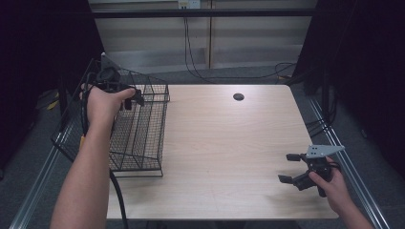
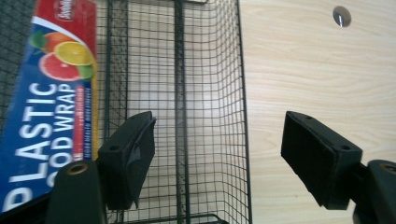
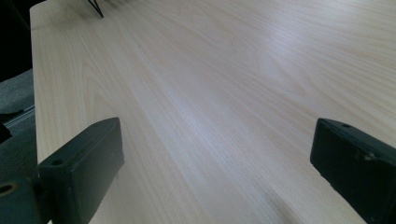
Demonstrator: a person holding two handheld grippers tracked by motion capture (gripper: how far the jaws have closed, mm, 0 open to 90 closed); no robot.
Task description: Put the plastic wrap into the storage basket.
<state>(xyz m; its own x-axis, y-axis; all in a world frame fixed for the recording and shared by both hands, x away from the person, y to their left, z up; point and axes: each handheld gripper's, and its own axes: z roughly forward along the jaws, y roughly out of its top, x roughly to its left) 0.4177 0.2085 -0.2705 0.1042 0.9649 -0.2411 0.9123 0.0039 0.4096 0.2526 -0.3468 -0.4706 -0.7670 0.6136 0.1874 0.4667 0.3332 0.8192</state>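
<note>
Reaching over the wire basket (image 1: 136, 121) at the desk's (image 1: 229, 143) left edge, left tongs (image 2: 219, 158) wide open, empty. Right tongs (image 1: 290, 167) idle near the right edge, open, holding nothing. Next: lowering toward the plastic wrap box (image 2: 46, 102), closing on it.

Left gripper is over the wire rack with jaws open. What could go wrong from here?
1. The left gripper straddles the wire basket's wall, so a jaw may snag the mesh on closing.
2. The plastic wrap box lies beside one jaw; the jaw might knock it.
3. The basket sits at the table edge and may tip off if pushed.
</note>
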